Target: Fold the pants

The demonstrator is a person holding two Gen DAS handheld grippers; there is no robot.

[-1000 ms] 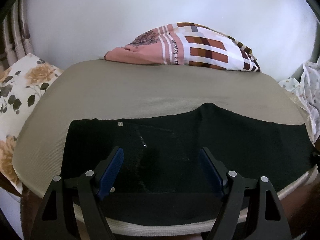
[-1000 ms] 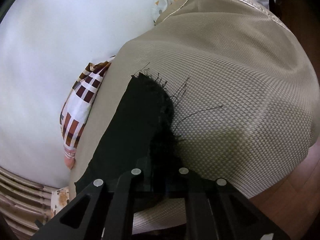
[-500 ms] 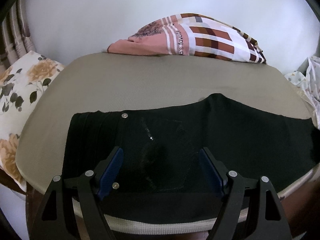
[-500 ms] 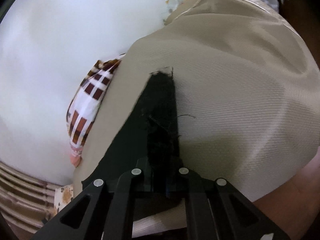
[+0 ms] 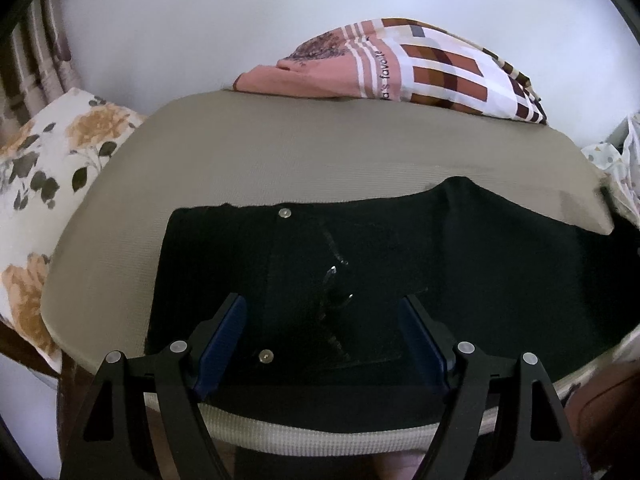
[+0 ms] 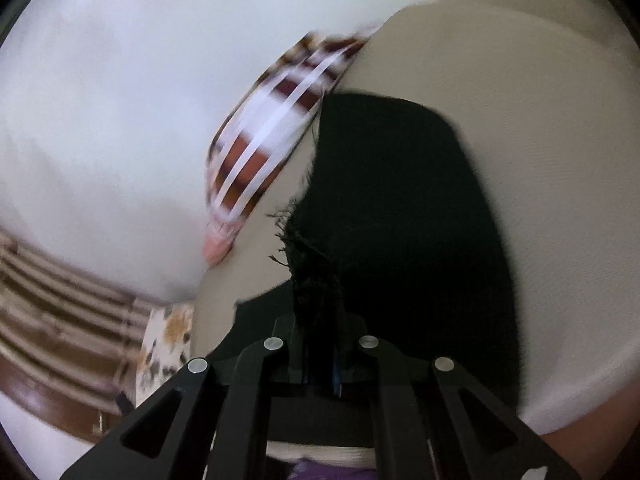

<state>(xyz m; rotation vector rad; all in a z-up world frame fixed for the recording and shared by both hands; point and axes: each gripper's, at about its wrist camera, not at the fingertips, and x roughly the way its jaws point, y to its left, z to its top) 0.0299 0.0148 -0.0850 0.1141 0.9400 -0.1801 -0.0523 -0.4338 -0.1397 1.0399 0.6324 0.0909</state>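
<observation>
Black pants [image 5: 440, 264] lie flat across the near side of a beige cushioned surface [image 5: 320, 160], waistband with metal buttons at the left. My left gripper [image 5: 322, 320] is open and empty, hovering over the waist and zipper area. In the right wrist view my right gripper [image 6: 320, 344] is shut on the frayed hem of a black pant leg [image 6: 400, 220], which is lifted and draped over the surface. The view is motion-blurred.
A pink and brown checked cloth [image 5: 400, 68] is bunched at the far edge, also in the right wrist view [image 6: 272, 136]. A floral pillow [image 5: 44, 176] lies to the left. Dotted white fabric [image 5: 616, 160] sits at the right. A white wall is behind.
My right gripper has swung leftward with the pant hem, carrying the leg up and over the surface. My left gripper has shifted slightly closer over the waist, still open.
</observation>
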